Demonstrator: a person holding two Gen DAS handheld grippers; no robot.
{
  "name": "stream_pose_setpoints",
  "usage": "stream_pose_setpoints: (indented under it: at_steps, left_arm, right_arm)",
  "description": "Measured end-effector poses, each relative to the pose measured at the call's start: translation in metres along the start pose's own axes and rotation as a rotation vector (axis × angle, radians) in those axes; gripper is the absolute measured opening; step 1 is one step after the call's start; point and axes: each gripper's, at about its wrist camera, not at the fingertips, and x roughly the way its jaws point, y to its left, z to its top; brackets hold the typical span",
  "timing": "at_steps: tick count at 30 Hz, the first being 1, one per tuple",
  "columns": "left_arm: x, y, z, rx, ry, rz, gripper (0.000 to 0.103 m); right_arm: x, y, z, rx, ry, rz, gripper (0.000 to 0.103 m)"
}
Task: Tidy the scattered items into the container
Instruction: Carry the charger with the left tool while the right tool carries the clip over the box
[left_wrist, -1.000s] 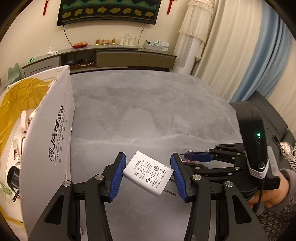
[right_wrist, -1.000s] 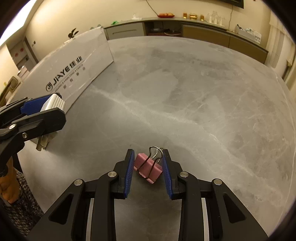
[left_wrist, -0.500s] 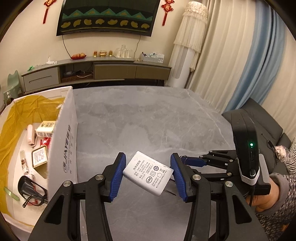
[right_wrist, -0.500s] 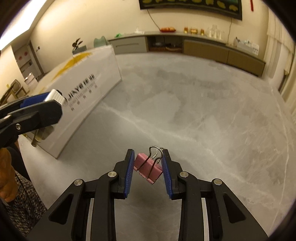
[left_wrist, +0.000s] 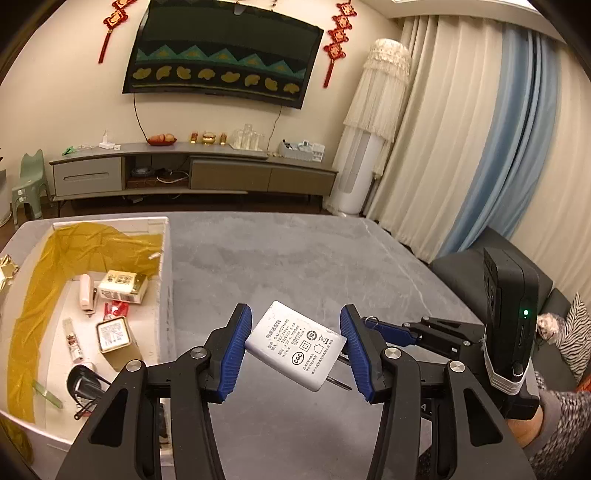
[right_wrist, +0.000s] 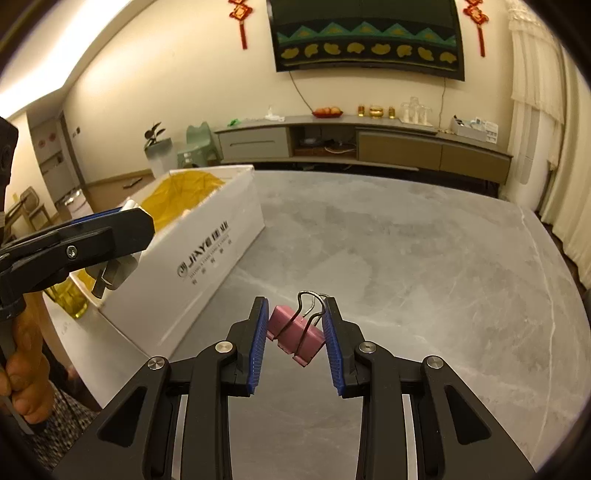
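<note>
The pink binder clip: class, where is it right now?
In the right wrist view, the pink binder clip is clamped in the right gripper, above the grey table, right of the white box.

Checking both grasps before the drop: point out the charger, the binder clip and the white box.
charger (left_wrist: 295, 349), left wrist view, its printed white face.
binder clip (right_wrist: 297, 334), right wrist view, its pink body.
white box (right_wrist: 207, 258), right wrist view, its printed side wall.

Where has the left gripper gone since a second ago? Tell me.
Yes: the left gripper, shut on the white plastic charger, has risen; the white cardboard box now shows its inside.
</note>
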Motion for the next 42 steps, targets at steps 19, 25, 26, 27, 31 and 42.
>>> stream_pose_setpoints:
  at_steps: [19,25,26,27,31,42]
  left_arm:
    - [-0.060,0.024,0.018,-0.044,-0.131,-0.006,0.051]
    - [-0.078,0.037,0.021,-0.068,-0.169,0.000,0.051]
    - [-0.081,0.038,0.021,-0.071,-0.176,0.002,0.051]
    - [-0.084,0.041,0.022,-0.075,-0.183,0.003,0.051]
    - [-0.095,0.052,0.024,-0.095,-0.207,0.011,0.051]
    - [-0.118,0.073,0.026,-0.133,-0.251,0.027,0.051]
  right_arm:
    - [-0.045,0.079,0.036,-0.078,-0.090,0.053,0.031]
    - [-0.050,0.108,0.050,-0.122,-0.112,0.072,0.031]
    - [-0.051,0.113,0.053,-0.131,-0.116,0.075,0.031]
    - [-0.051,0.118,0.054,-0.139,-0.118,0.078,0.031]
    - [-0.054,0.137,0.062,-0.176,-0.131,0.085,0.031]
    - [-0.053,0.175,0.075,-0.227,-0.134,0.105,0.031]
